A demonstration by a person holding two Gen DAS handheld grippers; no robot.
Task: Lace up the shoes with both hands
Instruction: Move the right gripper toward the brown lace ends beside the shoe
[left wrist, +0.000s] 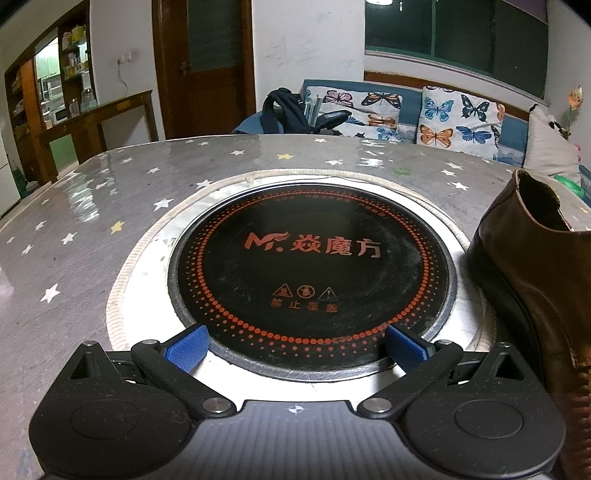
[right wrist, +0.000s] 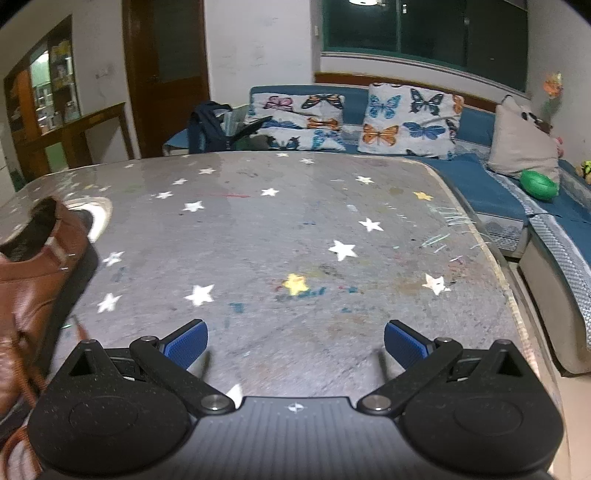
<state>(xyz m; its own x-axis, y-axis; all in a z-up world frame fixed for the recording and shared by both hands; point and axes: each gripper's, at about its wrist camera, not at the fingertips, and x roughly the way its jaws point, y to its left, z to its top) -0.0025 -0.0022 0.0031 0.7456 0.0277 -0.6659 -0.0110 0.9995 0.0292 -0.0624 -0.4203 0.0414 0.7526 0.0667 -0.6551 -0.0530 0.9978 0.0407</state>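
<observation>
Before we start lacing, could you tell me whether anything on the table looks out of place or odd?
Yes: the brown shoe stands right beside the built-in cooktop, its sole over the metal ring, an odd spot for footwear. The tablecloth carries scribbles and stains. Both grippers, left and right, are open and hold nothing.

We see a room lit from a lamp point(right wrist: 364, 2) up high. The shiny table point(left wrist: 85, 192) shows white glare. The brown shoe point(right wrist: 33, 288) looks blurry. Edges bend round, and the corners go dark.
</observation>
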